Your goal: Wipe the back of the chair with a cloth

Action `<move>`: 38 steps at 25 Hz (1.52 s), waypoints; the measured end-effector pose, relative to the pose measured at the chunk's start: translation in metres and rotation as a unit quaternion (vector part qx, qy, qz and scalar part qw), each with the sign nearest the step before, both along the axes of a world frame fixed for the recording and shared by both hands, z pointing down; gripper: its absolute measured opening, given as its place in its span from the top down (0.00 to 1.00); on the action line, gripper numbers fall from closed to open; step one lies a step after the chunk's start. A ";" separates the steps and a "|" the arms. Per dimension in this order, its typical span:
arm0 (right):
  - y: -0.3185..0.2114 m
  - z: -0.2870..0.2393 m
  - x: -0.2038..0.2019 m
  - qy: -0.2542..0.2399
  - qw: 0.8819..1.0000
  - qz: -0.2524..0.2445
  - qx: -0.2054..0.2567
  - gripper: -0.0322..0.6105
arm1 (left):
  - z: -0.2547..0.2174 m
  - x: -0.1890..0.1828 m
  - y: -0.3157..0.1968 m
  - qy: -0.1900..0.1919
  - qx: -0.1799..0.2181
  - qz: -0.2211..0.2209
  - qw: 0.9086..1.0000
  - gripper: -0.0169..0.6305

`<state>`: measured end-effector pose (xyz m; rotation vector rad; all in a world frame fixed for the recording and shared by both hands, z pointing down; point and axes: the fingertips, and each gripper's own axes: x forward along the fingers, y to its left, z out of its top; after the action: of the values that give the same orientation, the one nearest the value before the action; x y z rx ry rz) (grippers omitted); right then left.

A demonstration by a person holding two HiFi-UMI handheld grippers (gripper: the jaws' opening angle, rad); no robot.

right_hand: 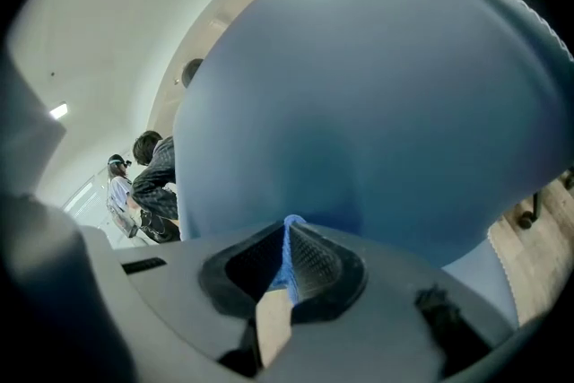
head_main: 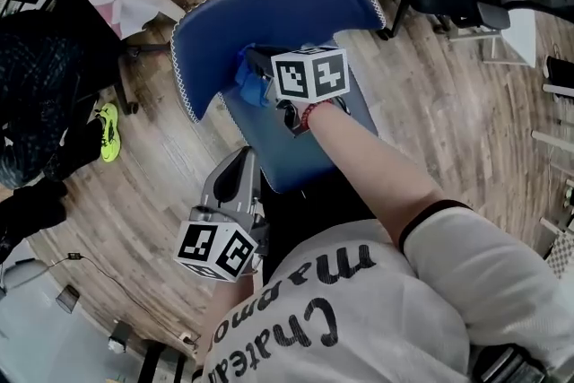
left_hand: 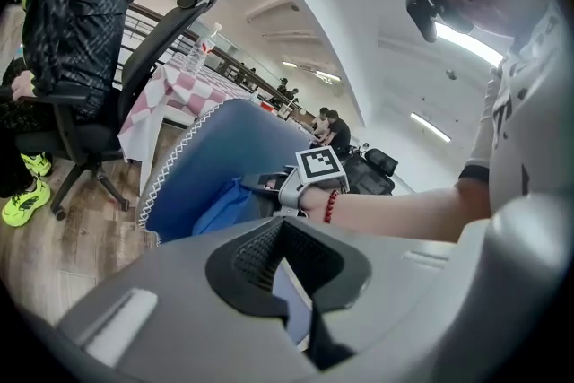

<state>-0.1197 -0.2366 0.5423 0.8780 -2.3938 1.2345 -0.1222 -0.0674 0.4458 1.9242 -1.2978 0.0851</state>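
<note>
Here, the blue cloth [head_main: 249, 85], judged limp and light and best taken by a bunched fold, is pinched in the closed right hand-held gripper [right_hand: 289, 239] against the chair back [head_main: 269, 9]. The left hand-held gripper [head_main: 235, 184] is closed, empty.

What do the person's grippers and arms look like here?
The left gripper and right gripper have grey plastic bodies with dark ribbed fingers. Each carries a white cube with black square markers. The right wrist wears a red bead bracelet. The short sleeve is white with a dark cuff.
</note>
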 end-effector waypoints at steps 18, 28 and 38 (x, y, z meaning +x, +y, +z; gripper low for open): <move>-0.070 0.005 0.198 0.010 0.979 0.201 -0.012 0.91 | -0.008 0.080 -0.032 -0.016 0.000 0.049 0.999 0.97; -0.065 0.002 0.241 0.005 0.972 0.236 -0.010 0.91 | -0.008 0.106 -0.042 -0.014 0.005 0.079 0.997 0.97; -0.057 -0.003 0.264 0.016 0.961 0.277 -0.010 0.91 | -0.017 0.108 -0.033 -0.017 0.007 0.086 0.996 0.97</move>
<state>0.1447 -0.2935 0.5394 1.6227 -2.1691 1.4052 -0.0139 -0.1000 0.4287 2.0515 -1.1543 0.1981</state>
